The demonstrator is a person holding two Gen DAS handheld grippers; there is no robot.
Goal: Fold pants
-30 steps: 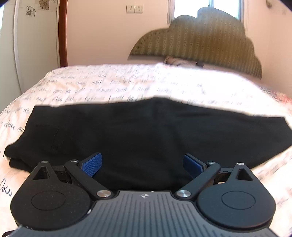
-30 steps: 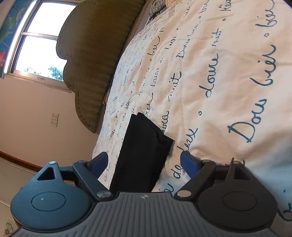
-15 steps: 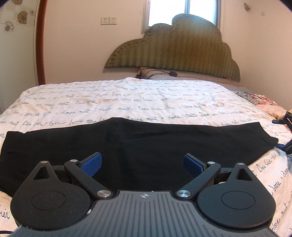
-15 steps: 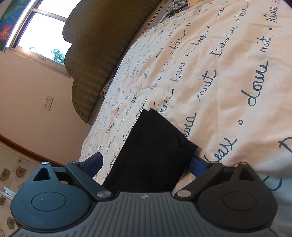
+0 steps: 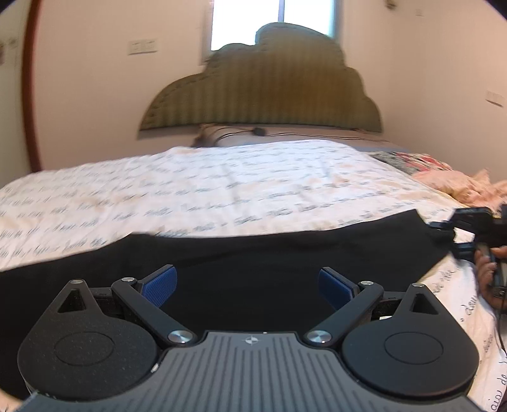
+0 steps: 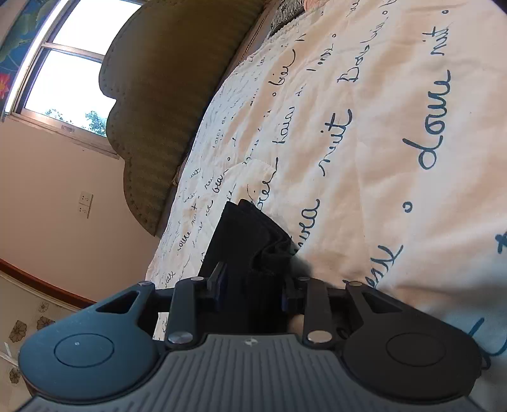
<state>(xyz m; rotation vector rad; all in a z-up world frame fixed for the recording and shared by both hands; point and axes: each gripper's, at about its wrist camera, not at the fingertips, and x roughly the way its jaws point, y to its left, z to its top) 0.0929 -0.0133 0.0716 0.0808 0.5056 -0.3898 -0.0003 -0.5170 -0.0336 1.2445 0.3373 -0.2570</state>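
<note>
Black pants [image 5: 253, 256] lie in a long band across the white quilt with blue script [image 5: 221, 183]. My left gripper [image 5: 247, 285] is open and hovers over the middle of the band, with nothing between its blue pads. The right gripper shows at the far right of the left wrist view [image 5: 469, 231], at the hem end of the pants. In the right wrist view my right gripper [image 6: 253, 290] is shut on the bunched hem end of the pants [image 6: 247, 241].
A green padded headboard [image 5: 269, 88] stands at the far end of the bed under a window [image 5: 272, 19]. Pink floral bedding [image 5: 443, 177] lies bunched at the right side. A cable runs along the pillow end [image 5: 253, 131].
My right gripper has closed its jaws on the hem end of the pants. My left gripper has swung right along the pants and stayed open.
</note>
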